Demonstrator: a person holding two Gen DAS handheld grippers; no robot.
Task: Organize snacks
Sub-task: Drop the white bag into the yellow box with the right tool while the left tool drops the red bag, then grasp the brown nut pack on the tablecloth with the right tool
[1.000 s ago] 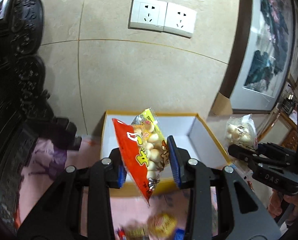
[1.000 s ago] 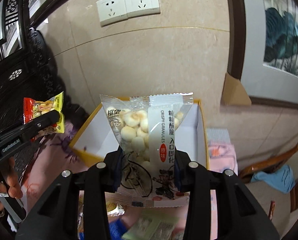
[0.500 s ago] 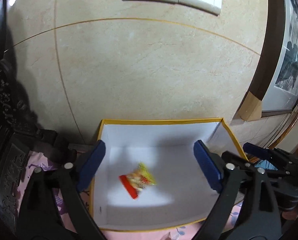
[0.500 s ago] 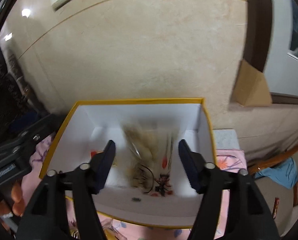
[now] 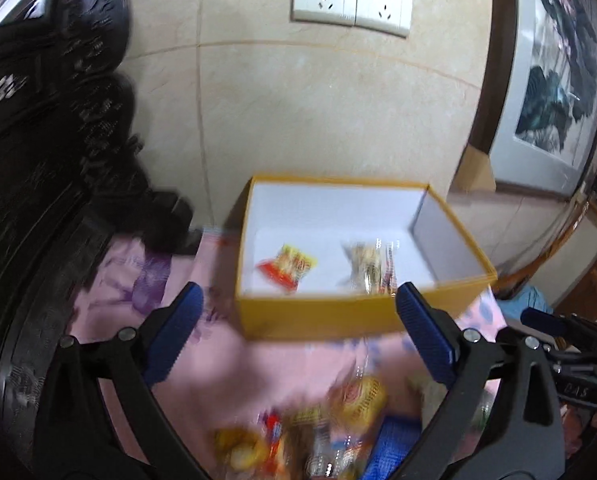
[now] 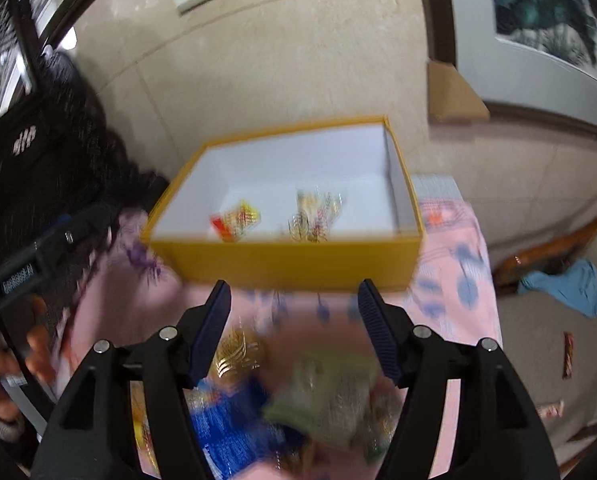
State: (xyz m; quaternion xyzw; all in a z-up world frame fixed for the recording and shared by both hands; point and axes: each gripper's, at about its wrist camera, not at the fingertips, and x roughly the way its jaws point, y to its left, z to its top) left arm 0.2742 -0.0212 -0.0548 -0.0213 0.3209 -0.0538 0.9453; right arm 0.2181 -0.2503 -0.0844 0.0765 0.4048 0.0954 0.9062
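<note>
Motion blur smears the snack pile (image 5: 318,436) near the lower edge of both wrist views, so its packets cannot be told apart. Print on the red-and-yellow packet (image 5: 288,266) and the clear packet (image 6: 316,216) is unreadable.

Our left gripper (image 5: 298,312) has its two blue-padded fingers (image 5: 176,330) spread wide with nothing between them. Our right gripper (image 6: 294,320) is the same, fingers (image 6: 374,326) apart and bare. From the right gripper, our left hand (image 6: 2,376) shows far off to its left, wrapped around the other handle.
</note>
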